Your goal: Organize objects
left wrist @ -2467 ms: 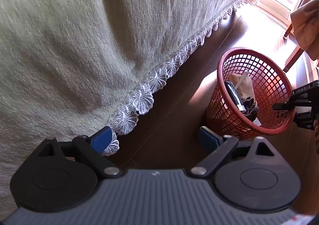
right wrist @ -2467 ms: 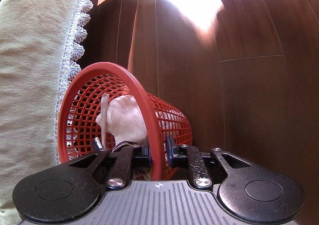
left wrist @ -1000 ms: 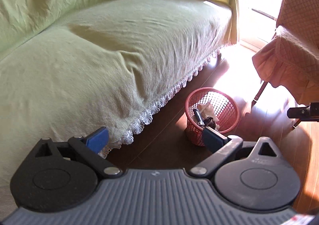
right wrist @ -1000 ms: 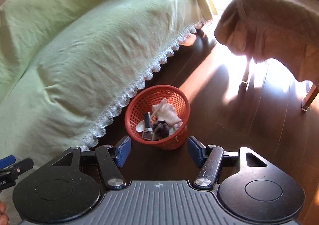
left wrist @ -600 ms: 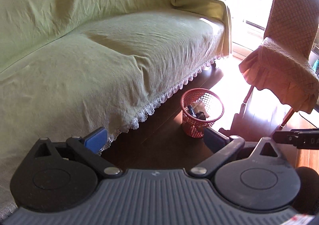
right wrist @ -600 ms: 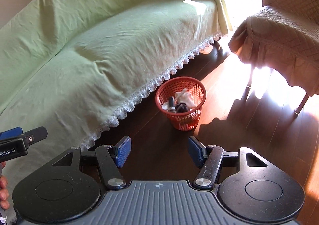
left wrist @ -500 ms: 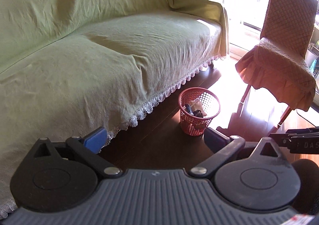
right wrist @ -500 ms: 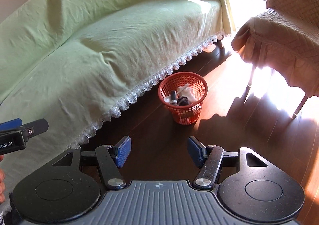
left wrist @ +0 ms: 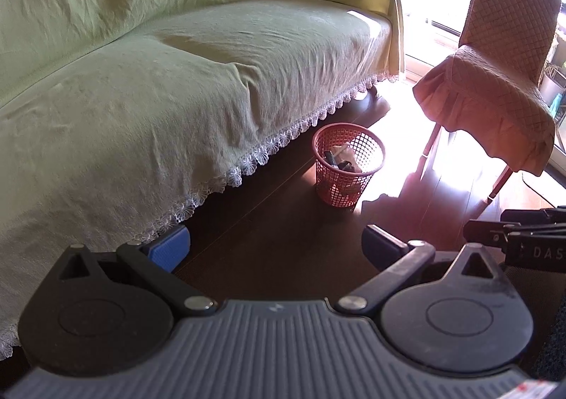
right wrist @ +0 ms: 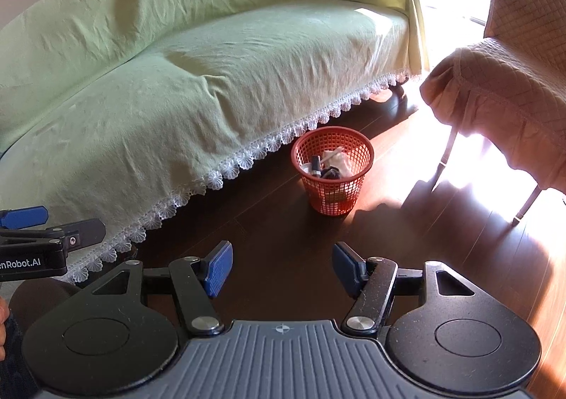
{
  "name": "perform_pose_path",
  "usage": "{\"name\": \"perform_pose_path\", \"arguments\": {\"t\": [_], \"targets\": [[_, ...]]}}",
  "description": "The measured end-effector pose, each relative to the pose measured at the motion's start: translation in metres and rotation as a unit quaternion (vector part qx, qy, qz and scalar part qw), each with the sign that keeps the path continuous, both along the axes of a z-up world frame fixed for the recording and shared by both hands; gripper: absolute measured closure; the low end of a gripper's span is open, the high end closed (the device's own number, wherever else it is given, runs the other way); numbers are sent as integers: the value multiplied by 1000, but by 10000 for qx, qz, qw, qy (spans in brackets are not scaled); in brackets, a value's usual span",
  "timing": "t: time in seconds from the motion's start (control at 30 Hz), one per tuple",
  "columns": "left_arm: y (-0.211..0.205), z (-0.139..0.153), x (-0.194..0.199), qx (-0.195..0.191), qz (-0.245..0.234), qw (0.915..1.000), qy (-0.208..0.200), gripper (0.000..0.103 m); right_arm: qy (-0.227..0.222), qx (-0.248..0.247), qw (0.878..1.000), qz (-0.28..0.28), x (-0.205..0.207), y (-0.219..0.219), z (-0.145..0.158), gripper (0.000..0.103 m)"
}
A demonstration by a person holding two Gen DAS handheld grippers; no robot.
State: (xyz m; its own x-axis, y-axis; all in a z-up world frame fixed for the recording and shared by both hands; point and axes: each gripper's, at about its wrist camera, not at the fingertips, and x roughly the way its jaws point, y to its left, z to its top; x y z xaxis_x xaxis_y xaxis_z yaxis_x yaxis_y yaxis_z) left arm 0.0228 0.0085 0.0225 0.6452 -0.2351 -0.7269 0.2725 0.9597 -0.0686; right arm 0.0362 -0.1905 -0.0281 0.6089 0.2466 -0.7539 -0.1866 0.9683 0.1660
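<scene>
A red mesh basket (left wrist: pixel 348 165) (right wrist: pixel 332 172) stands upright on the dark wood floor beside the sofa's lace hem. It holds several small items, among them a pale cloth and a dark object. My left gripper (left wrist: pixel 276 248) is open and empty, well back from the basket. My right gripper (right wrist: pixel 283 266) is open and empty, also well back from it. The left gripper also shows at the left edge of the right wrist view (right wrist: pixel 39 232), and the right gripper at the right edge of the left wrist view (left wrist: pixel 523 239).
A long sofa under a green cover (left wrist: pixel 177 73) (right wrist: pixel 177 62) fills the left. A chair with a quilted orange cover (left wrist: pixel 495 80) (right wrist: pixel 513 80) stands at the right on thin legs. Bright sun falls on the floor (right wrist: pixel 477 169) by the window.
The right gripper let go of the basket's rim and opened. Both grippers pulled up and far back from the basket, which now looks small. The basket stands in place.
</scene>
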Motion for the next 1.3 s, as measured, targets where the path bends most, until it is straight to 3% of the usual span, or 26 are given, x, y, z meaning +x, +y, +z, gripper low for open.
{"name": "perform_pose_path", "arguments": {"t": [0.43, 1.3], "targets": [[-15, -17, 2, 116, -85, 9997, 187, 1, 65, 94, 9999, -12, -3, -7, -3, 43], [-28, -20, 9, 151, -214, 9994, 211, 1, 222, 124, 9997, -7, 9, -7, -13, 43]]}}
